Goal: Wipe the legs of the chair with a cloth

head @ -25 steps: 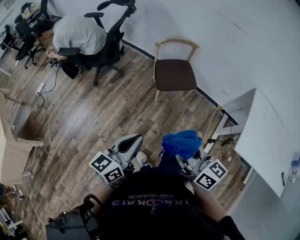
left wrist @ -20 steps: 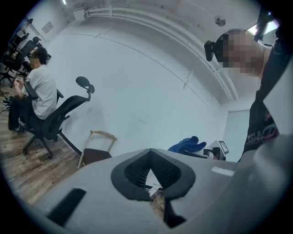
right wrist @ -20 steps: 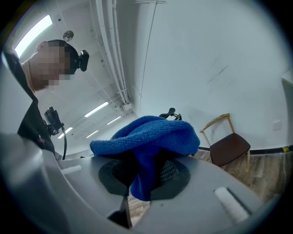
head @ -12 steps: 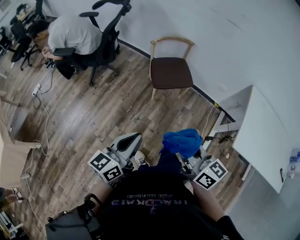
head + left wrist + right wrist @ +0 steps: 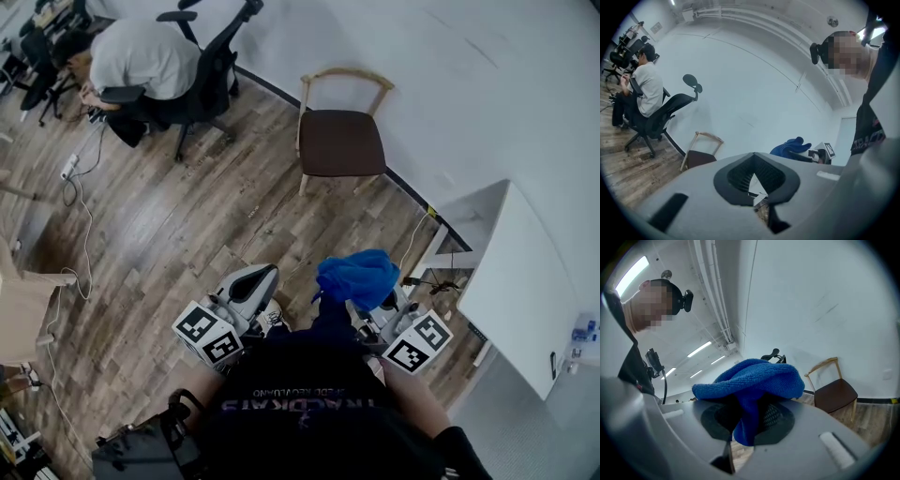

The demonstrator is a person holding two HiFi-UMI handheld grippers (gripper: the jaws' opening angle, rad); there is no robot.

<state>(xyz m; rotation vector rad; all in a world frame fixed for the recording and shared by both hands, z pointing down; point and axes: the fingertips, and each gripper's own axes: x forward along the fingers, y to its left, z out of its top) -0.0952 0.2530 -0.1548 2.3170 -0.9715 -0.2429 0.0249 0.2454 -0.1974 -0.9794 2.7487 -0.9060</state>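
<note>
Blue cloth is pinched in the right gripper, at lower centre of the head view. The right gripper view shows the jaws clamping one fold while the rest bunches over them. The left gripper is pressed together on nothing. Judged from position, wiping has not begun. The wooden chair stands at upper centre, well apart from both grippers, and its nearest leg is untouched. All legs are left to wipe.

Nubbly blue cloth; pale wooden chair, matt brown seat.
</note>
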